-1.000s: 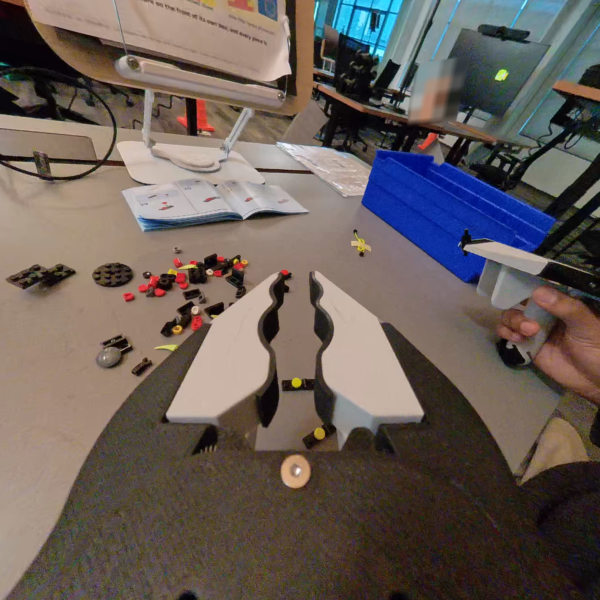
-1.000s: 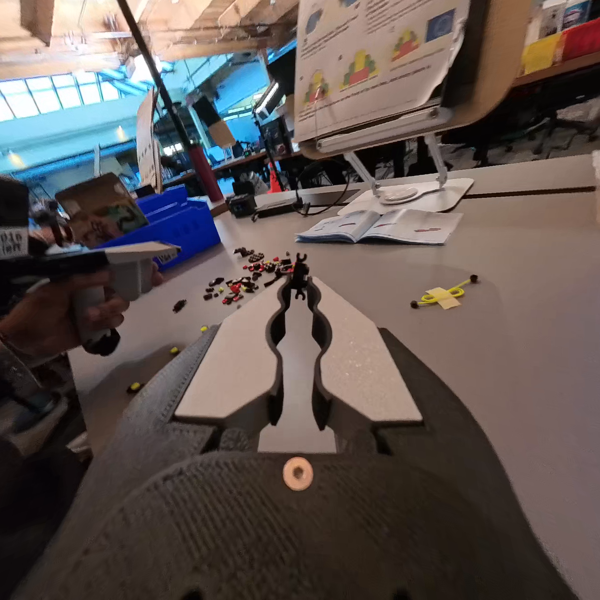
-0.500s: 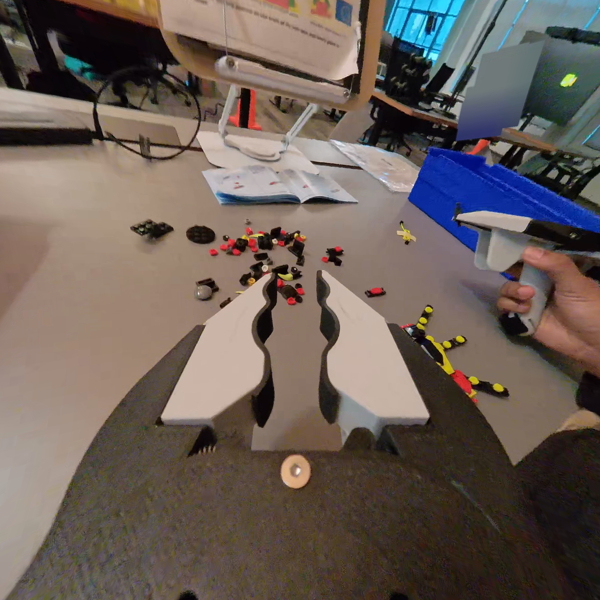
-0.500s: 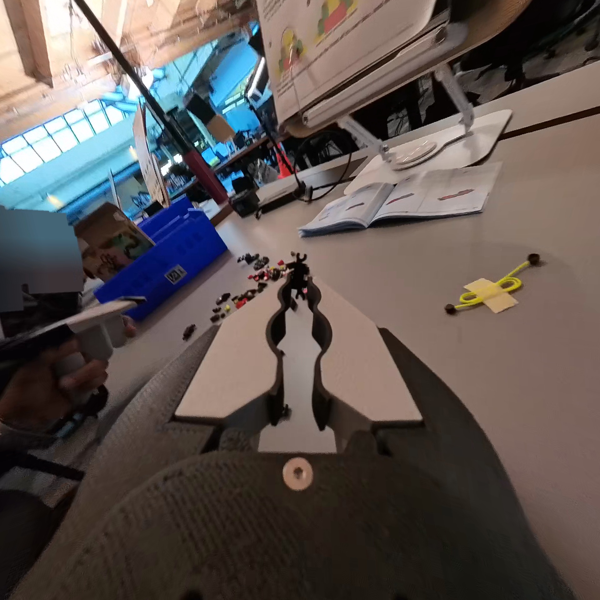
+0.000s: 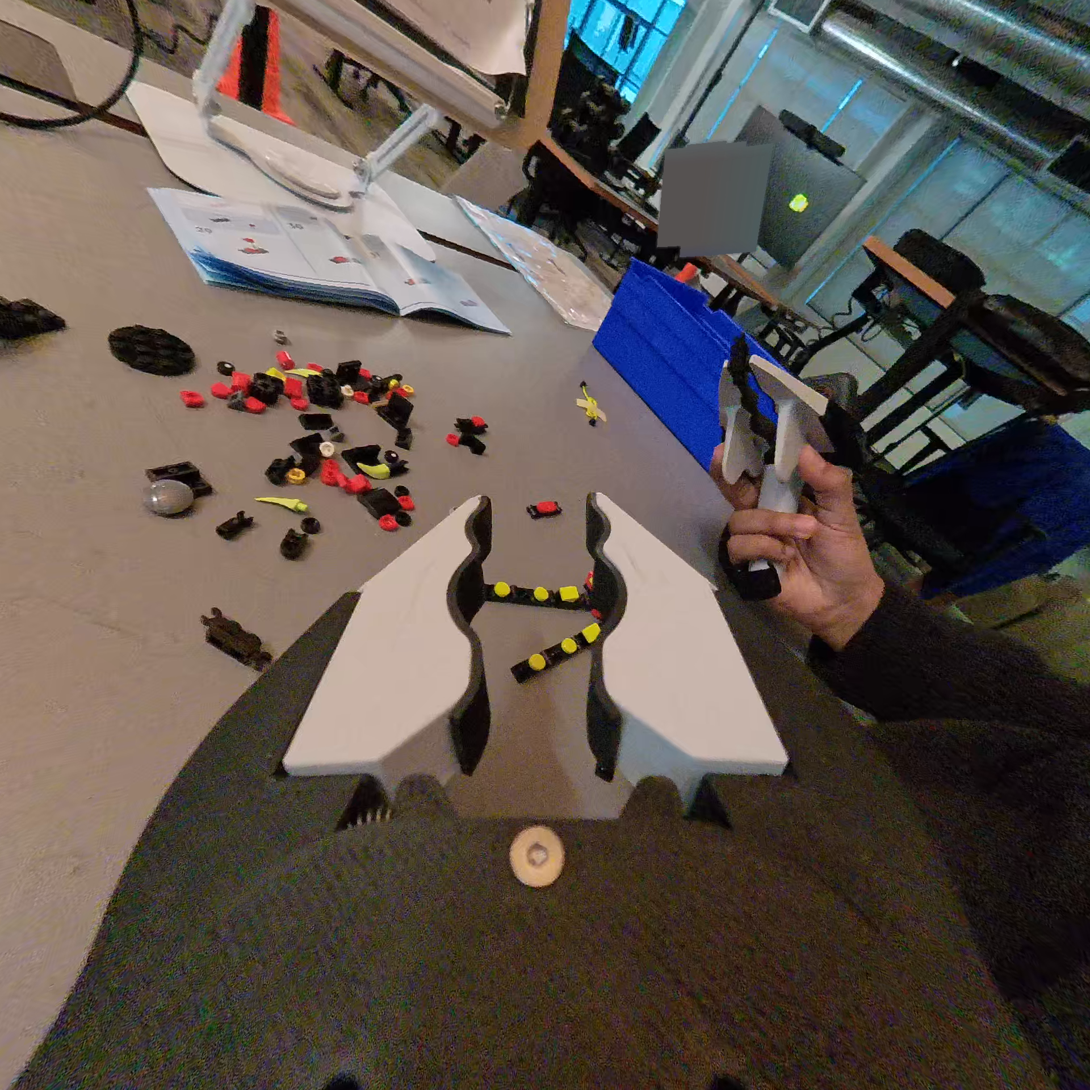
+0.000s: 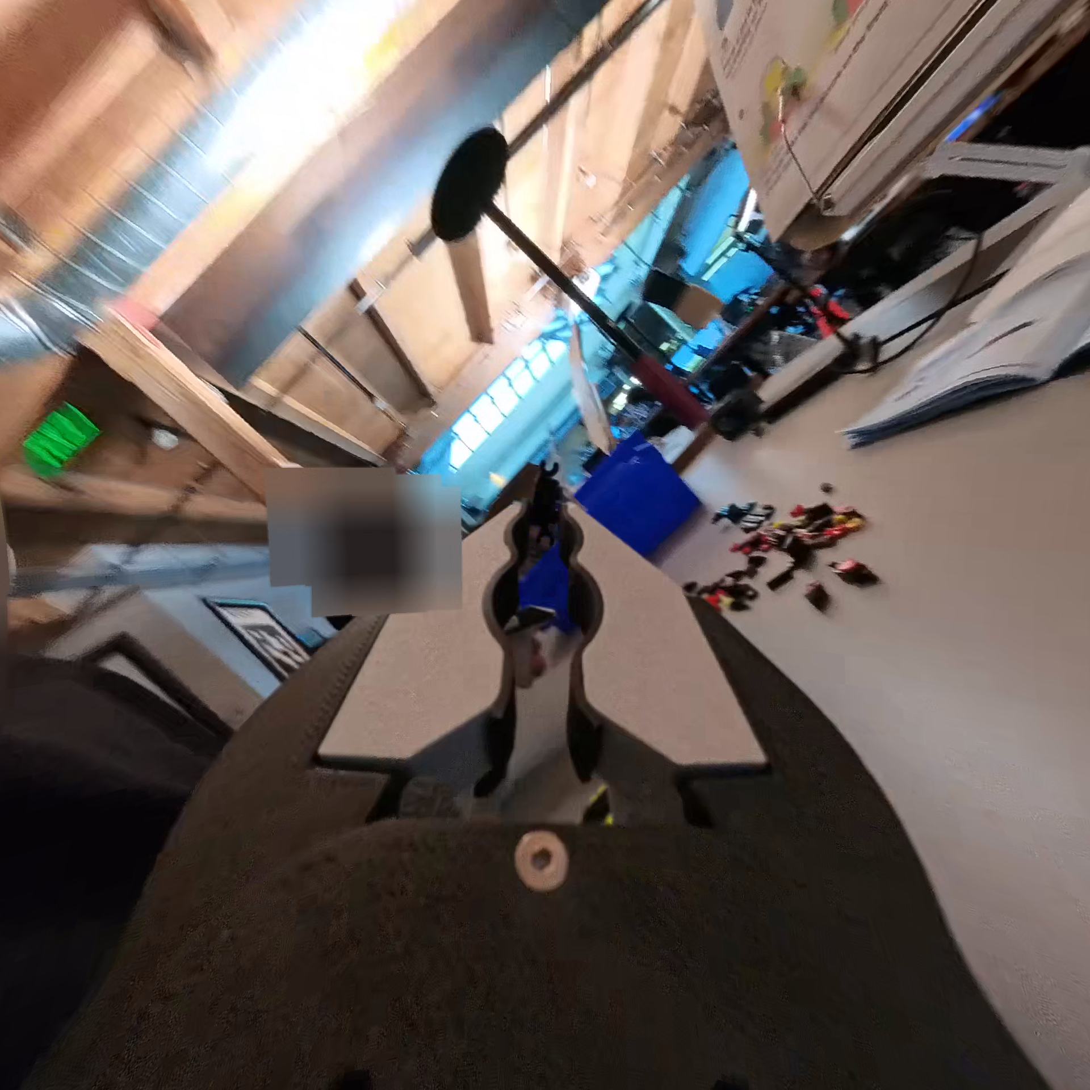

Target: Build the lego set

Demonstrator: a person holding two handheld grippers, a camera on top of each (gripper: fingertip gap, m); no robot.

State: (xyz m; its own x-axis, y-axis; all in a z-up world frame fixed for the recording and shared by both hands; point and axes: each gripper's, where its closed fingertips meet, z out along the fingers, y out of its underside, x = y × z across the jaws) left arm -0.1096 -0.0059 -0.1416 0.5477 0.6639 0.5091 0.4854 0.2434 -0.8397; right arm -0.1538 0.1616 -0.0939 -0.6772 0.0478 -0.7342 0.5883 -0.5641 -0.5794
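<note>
I am viewing the loose Lego pieces (image 5: 318,424) lying scattered on the grey table (image 5: 88,590): small red, black and yellow parts, well apart from the round black plate (image 5: 151,350) sitting to their left. A grey dome piece (image 5: 168,496) is touching a black plate piece at the near left edge of the scatter. The partly built model (image 5: 545,619), black bars carrying yellow studs, with a red part at its right end, is lying flat on the table nearer the camera. A thin black piece (image 6: 544,501) is standing pinched and pointing upward, raised off the table and seen blurred. The open instruction booklet (image 5: 318,259) is lying flat beyond the scatter.
</note>
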